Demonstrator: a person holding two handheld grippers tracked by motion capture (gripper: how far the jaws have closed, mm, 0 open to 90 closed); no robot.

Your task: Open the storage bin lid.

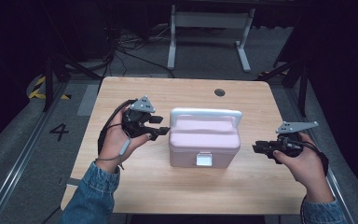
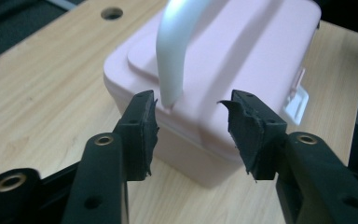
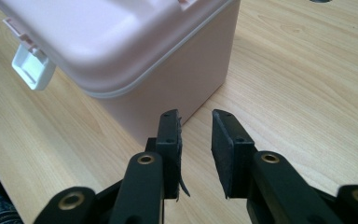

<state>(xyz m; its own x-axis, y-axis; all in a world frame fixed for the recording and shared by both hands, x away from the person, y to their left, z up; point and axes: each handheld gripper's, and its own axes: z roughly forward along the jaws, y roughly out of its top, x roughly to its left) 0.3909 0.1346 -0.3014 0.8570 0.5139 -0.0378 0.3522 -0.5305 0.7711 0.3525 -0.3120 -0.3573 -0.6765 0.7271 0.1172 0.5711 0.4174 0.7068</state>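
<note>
Pink lidded box (image 1: 204, 142), lid shut, contents hidden.
Left gripper (image 1: 161, 126) jaws apart, just off its handle (image 2: 175, 46) end; right gripper (image 1: 260, 148) slightly apart, near its side.

The counter (image 1: 144, 186) is pale wood-grain, smooth and matt. The pink box (image 1: 204, 142) looks like smooth plastic with a soft sheen; its white handle (image 1: 205, 112) and latch (image 1: 203, 160) are glossier plastic. Both tongs, left (image 2: 193, 128) and right (image 3: 196, 149), are matt black with brass-coloured inserts, their pads (image 2: 242, 128) rough and frayed. The sleeve (image 1: 91, 196) is blue denim.
</note>
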